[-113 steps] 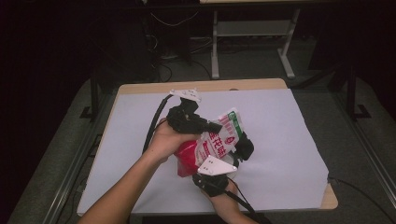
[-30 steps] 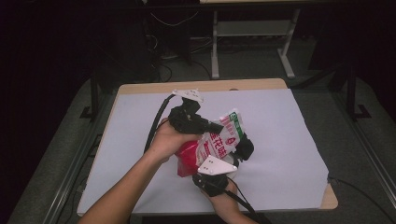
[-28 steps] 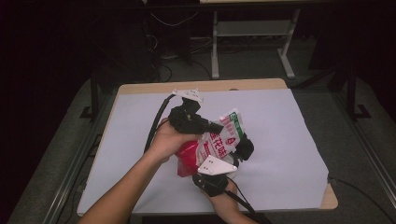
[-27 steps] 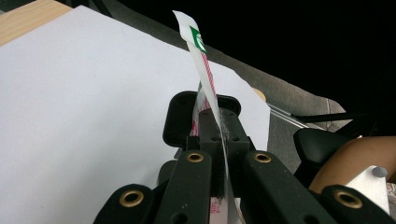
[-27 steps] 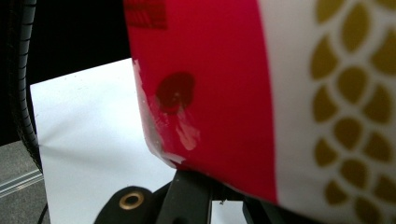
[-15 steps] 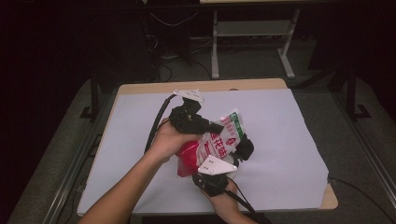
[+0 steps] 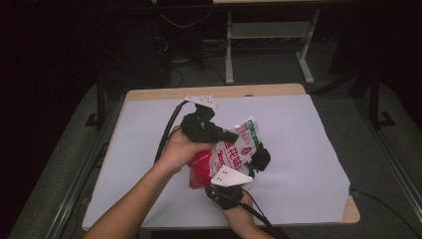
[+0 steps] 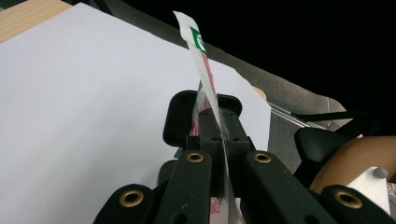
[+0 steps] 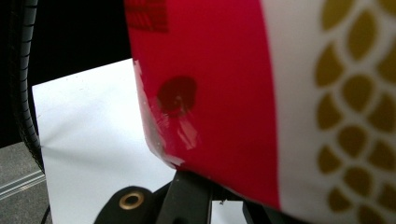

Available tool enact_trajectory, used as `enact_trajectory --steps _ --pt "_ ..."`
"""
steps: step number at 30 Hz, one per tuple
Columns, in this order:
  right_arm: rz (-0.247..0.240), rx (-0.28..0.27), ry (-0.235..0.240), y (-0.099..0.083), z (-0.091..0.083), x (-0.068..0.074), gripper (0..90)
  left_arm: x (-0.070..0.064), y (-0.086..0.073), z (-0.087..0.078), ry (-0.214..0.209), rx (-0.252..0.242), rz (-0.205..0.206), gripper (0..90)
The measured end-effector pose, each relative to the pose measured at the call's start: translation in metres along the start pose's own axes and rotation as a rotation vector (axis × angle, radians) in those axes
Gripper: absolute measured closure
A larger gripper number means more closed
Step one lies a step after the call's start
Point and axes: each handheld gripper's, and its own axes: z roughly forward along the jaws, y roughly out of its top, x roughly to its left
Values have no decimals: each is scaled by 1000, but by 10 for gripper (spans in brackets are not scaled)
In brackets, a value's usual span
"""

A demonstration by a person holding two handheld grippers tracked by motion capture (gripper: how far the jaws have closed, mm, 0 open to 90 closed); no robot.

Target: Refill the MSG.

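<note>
A red and white bag [image 7: 226,157] is held up above the white sheet [image 7: 308,149] that covers the table [image 7: 278,90], a little near of the middle. The left gripper [image 7: 230,135] is gripped by the left hand [image 7: 181,149] and reaches toward the right across the bag. In the left gripper view, its jaws are seen pressed together on the thin, flat edge of the bag [image 8: 205,79], which rises between them and ends in a white corner with a green mark. The right gripper [image 7: 256,162] is held by the right hand [image 7: 241,214] at the near edge of the table, with its grey plate just near of the bag. In the right gripper view, the red face of the bag [image 9: 224,79] and its white band with gold ovals lie very close in front of the camera and hide the jaw tips, so it cannot be told how far the right jaws are open or whether the bag is gripped by them.
</note>
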Motion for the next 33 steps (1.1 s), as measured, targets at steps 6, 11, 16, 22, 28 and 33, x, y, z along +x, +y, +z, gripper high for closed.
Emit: enact_trajectory --steps 6,11,16,22,28,33 --pt "0 1 0 0 0 0 900 0 0 0 1 -1 0 900" --pt "1 1 0 0 0 0 900 0 0 0 1 -1 0 900" --pt "-1 0 0 0 0 0 900 0 0 0 0 0 -2 900" --pt "-1 1 1 0 0 0 900 0 0 0 2 0 -2 900" --pt "-2 0 0 0 0 0 900 0 0 0 2 -1 0 900" --pt "-4 0 0 0 0 0 900 0 0 0 2 -3 0 900"
